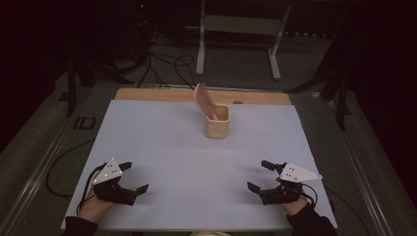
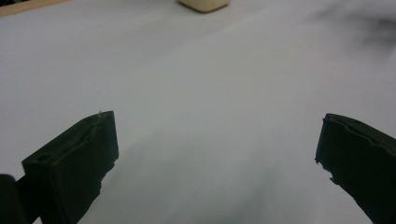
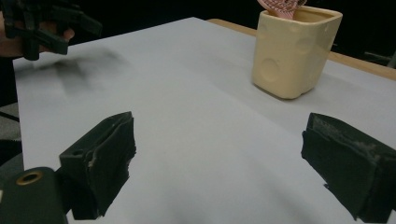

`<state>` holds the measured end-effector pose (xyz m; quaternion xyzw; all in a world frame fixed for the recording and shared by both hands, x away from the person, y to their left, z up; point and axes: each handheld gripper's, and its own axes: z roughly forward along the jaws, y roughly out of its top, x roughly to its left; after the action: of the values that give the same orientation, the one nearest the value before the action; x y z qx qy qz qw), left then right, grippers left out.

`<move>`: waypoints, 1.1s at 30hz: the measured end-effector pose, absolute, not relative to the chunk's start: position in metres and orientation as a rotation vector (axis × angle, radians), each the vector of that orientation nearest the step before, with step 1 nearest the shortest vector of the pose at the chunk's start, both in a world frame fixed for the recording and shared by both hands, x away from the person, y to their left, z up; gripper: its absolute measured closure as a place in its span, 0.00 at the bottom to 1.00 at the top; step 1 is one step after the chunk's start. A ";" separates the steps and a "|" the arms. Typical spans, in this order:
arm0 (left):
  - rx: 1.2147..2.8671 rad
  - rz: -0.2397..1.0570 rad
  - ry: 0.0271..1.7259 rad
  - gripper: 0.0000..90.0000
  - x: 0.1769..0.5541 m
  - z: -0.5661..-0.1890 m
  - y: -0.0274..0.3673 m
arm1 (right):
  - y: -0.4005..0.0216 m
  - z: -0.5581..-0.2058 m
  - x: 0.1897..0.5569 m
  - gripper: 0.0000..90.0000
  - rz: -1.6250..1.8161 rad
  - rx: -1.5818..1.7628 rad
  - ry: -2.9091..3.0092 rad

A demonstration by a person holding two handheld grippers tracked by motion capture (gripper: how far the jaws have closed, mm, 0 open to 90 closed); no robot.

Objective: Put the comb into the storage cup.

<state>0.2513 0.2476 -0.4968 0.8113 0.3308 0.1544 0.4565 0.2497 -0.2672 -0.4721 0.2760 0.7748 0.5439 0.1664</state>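
I see the table, covered by a pale sheet with a wooden strip bare along its far edge. Toward that far edge, near the middle, stands a cream holder cup with round dimples in its wall, upright, and a pink hairbrush sits in it, leaning left with its head above the rim. My left gripper rests at the near left, jaws spread wide and holding nothing. My right gripper sits at the near right, jaws equally wide apart and empty. Both are well apart from the cup, which lies ahead between them.
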 end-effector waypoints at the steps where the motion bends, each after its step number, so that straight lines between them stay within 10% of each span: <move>1: 2.000 0.379 0.818 0.00 0.250 -0.498 0.249 | -0.268 -0.473 0.250 0.10 1.541 0.783 2.206; 33: 1.976 0.376 0.831 0.00 0.242 -0.501 0.258 | -0.272 -0.508 0.266 0.10 1.376 0.861 2.332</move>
<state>0.2425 0.2581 -0.5009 0.8044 0.3381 0.1528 0.4640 0.2656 -0.2720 -0.5082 0.2997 0.8116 0.4787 0.1494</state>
